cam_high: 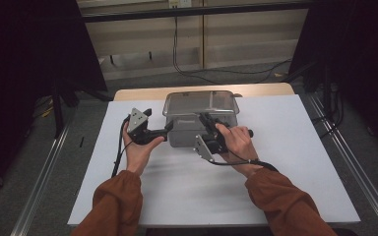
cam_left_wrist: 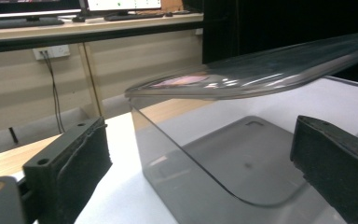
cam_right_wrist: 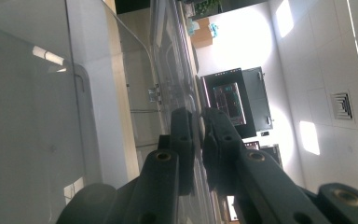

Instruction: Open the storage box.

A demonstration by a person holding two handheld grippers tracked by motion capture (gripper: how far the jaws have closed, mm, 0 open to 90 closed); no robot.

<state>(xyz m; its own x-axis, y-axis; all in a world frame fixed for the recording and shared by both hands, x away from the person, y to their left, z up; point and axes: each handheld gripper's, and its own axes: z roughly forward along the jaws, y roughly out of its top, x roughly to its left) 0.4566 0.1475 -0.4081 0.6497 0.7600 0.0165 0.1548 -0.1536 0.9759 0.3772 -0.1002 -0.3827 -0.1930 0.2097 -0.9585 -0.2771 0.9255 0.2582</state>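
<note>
A clear plastic box (cam_high: 200,129) stands at the far middle of the white table, with its clear lid (cam_high: 199,102) on top. In the left gripper view the lid (cam_left_wrist: 261,70) slants upward above the box wall (cam_left_wrist: 205,172). My left gripper (cam_high: 166,131) is at the box's left side. It is open (cam_left_wrist: 203,156), its black jaws wide apart on either side of a box corner and not touching it. My right gripper (cam_high: 204,119) reaches the lid's near edge. Rolled on its side, it is shut (cam_right_wrist: 198,135) on the thin lid rim (cam_right_wrist: 172,70).
The white tabletop (cam_high: 275,162) spreads out to the left, right and front of the box. A strip of wooden table (cam_high: 256,90) shows behind it. Black cables (cam_high: 216,71) lie on the floor beyond. Metal rails (cam_high: 44,172) run along both sides.
</note>
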